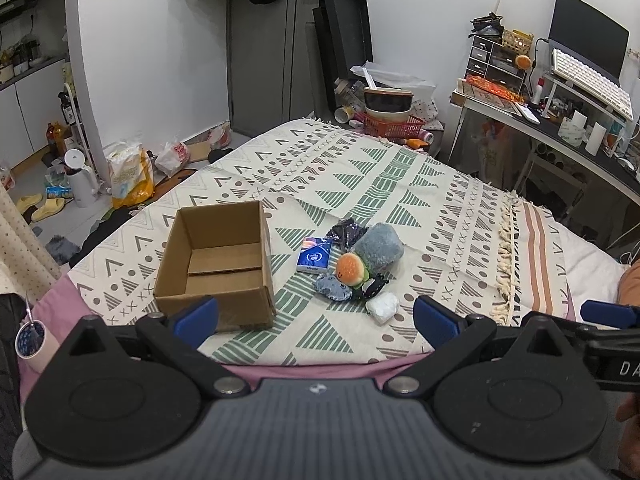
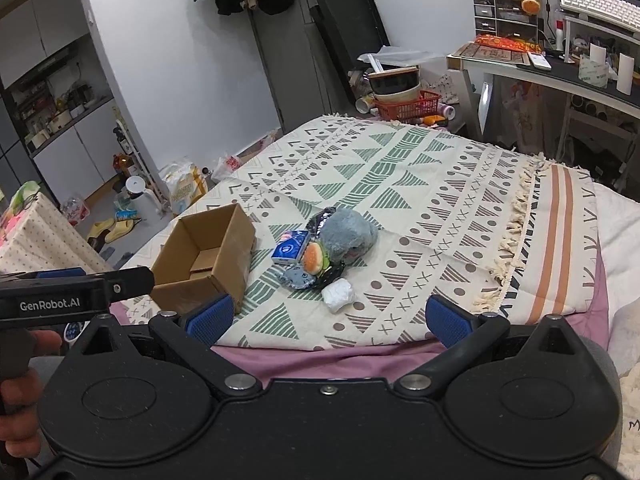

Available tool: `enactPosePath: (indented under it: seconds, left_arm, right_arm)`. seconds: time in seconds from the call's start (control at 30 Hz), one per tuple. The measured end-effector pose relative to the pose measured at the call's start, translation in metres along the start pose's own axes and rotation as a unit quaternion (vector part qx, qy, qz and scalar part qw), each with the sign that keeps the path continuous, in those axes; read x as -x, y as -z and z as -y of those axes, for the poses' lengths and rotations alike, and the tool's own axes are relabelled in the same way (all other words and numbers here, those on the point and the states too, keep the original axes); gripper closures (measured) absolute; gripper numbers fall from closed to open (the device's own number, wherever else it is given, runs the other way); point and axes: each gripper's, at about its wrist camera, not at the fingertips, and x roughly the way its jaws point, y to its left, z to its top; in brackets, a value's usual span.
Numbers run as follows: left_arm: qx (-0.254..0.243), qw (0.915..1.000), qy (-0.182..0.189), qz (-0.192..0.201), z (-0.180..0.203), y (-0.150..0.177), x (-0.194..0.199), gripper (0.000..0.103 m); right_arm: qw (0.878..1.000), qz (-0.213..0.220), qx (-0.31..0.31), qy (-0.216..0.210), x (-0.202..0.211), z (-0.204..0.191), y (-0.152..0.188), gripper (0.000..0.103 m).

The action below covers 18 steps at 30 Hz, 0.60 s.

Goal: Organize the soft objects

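An open cardboard box point(image 1: 216, 268) point(image 2: 204, 256) stands empty on the patterned bedspread point(image 1: 360, 176). Right of it lies a small heap: a grey-blue plush point(image 1: 378, 247) point(image 2: 347, 236), a burger plush point(image 1: 350, 269) point(image 2: 313, 258), a blue tissue pack point(image 1: 314, 255) point(image 2: 290, 248), a blue-grey soft piece point(image 1: 333, 287) point(image 2: 294, 278), a dark glittery pouch point(image 1: 346, 232) and a white wad point(image 1: 383, 307) point(image 2: 338, 294). My left gripper point(image 1: 316, 318) hovers open at the bed's near edge, short of the heap. My right gripper point(image 2: 330, 320) is open too, beside it.
A desk point(image 1: 560, 128) with monitor and keyboard stands at the right. A red basket point(image 1: 394, 124) holding bowls sits beyond the bed's far end. Bags, slippers and a white kettle litter the floor point(image 1: 80, 184) at the left. A person's hand point(image 2: 20, 400) holds the left tool.
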Motion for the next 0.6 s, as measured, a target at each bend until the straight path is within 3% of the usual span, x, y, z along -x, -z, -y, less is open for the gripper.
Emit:
enactPosePath:
  seconds: [0.37,0.6]
  left_arm:
    - [0.028,0.9993,0.023,-0.003,0.002,-0.012,-0.042,0.001]
    - [0.027,0.9982,0.050,-0.018,0.012,-0.015,-0.079,0.003]
  right_arm:
    - [0.999,-0.013,-0.036,-0.022,-0.038,0.025,-0.016,0.000]
    - [0.996,-0.037,-0.074,-0.030,-0.072,0.045,-0.020,0.013]
